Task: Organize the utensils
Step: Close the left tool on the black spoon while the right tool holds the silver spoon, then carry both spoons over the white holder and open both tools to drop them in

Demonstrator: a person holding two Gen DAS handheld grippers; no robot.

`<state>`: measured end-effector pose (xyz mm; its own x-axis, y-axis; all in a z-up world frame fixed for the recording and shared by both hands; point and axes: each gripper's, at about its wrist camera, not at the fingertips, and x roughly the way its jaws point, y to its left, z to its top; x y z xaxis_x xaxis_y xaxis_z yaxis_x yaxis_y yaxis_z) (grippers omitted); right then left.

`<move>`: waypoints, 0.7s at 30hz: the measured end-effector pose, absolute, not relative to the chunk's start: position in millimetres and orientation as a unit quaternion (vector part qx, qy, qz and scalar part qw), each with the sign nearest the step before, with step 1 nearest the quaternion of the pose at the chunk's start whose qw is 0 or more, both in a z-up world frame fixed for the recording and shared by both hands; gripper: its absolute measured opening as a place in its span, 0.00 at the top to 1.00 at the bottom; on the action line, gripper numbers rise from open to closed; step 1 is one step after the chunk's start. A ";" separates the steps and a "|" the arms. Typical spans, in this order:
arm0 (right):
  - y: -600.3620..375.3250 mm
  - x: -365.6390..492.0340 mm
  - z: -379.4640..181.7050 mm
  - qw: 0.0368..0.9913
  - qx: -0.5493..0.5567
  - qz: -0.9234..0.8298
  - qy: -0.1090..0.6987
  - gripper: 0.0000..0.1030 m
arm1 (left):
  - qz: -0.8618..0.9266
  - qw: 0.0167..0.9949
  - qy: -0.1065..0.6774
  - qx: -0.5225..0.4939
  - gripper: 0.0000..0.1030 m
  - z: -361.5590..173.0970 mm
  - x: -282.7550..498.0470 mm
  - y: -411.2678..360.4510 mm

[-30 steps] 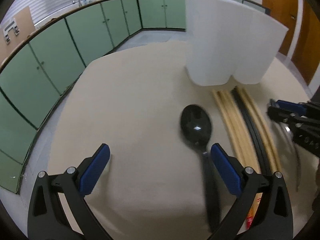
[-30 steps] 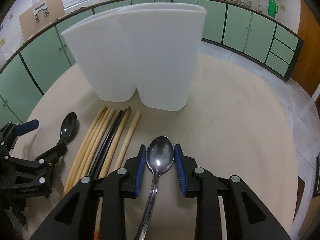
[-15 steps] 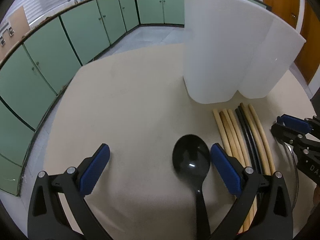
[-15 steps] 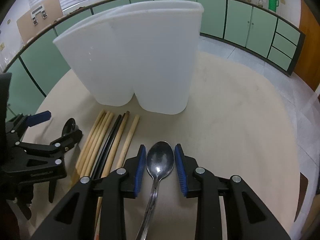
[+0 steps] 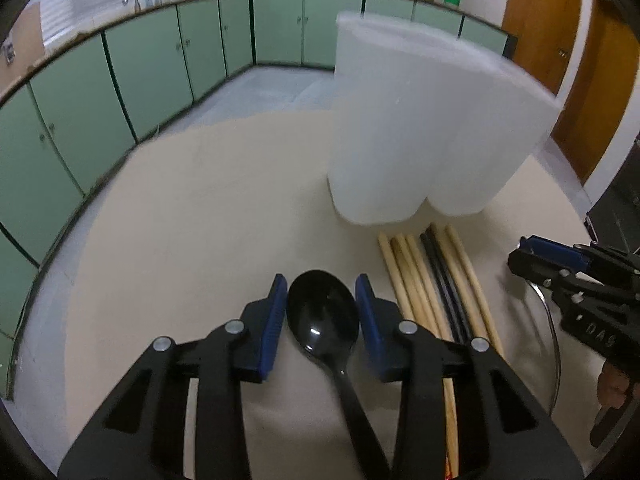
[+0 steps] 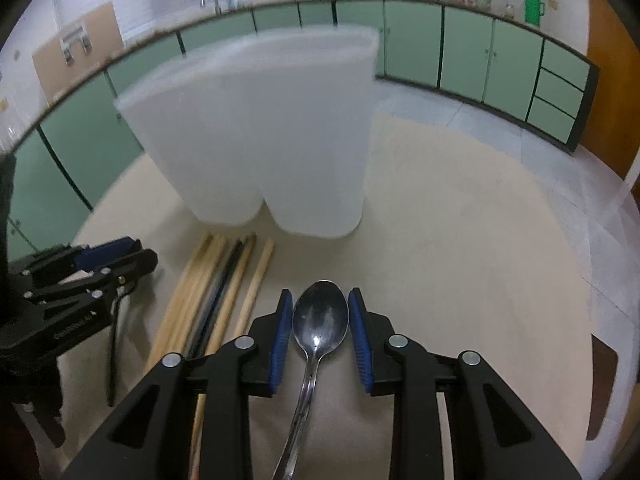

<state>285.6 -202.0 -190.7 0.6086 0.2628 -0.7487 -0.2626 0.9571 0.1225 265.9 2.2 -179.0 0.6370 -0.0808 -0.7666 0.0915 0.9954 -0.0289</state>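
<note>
A glossy black plastic spoon (image 5: 322, 316), lying on the beige surface (image 5: 192, 232), is now being closed on by the left gripper (image 5: 321, 300), its fingers narrowed from wide. The right gripper (image 6: 320, 316) is still clamping a shiny metal spoon (image 6: 319, 320). Both look ready for lifting toward the white plastic holder (image 5: 420, 136).

Black hand-held gripper (image 5: 322, 300), blue pads (image 5: 273, 322), silver screws.

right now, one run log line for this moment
left gripper: shut on black spoon | right gripper: shut on metal spoon | chopsticks: on table
</note>
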 end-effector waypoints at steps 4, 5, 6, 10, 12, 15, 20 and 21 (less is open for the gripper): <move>-215.9 267.2 -175.6 0.912 0.027 0.163 0.376 0.73 | -0.059 0.927 0.369 -0.011 0.67 -160.2 237.6 4.2; -219.7 261.5 -171.4 0.916 0.034 0.166 0.365 0.73 | -0.057 0.935 0.351 -0.011 0.67 -154.3 228.6 3.4; -222.6 256.3 -167.6 0.919 0.038 0.168 0.354 0.73 | -0.057 0.939 0.339 -0.010 0.67 -150.8 222.4 2.9; -232.6 245.3 -151.1 0.928 0.050 0.176 0.325 0.73 | -0.050 0.957 0.287 0.001 0.67 -132.0 208.7 4.6; -235.9 238.9 -141.1 0.933 0.051 0.180 0.309 0.73 | -0.049 0.963 0.266 0.001 0.67 -121.3 199.3 5.8; -243.6 229.2 -124.7 0.940 0.056 0.183 0.283 0.73 | -0.047 0.971 0.236 -0.001 0.67 -104.9 194.2 2.7; -245.8 231.1 -87.9 0.949 0.065 0.197 0.239 0.73 | -0.049 0.983 0.178 -0.003 0.67 -67.7 190.4 -8.9; -246.0 231.7 -78.0 0.952 0.061 0.198 0.227 0.73 | -0.050 0.984 0.170 -0.001 0.67 -61.1 192.1 -11.3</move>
<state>231.7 -246.0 -78.0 0.8183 0.4054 -0.4076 -0.3499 0.9138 0.2064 192.1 -11.3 -61.1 0.9376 -0.0980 -0.3337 0.0971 0.9951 -0.0193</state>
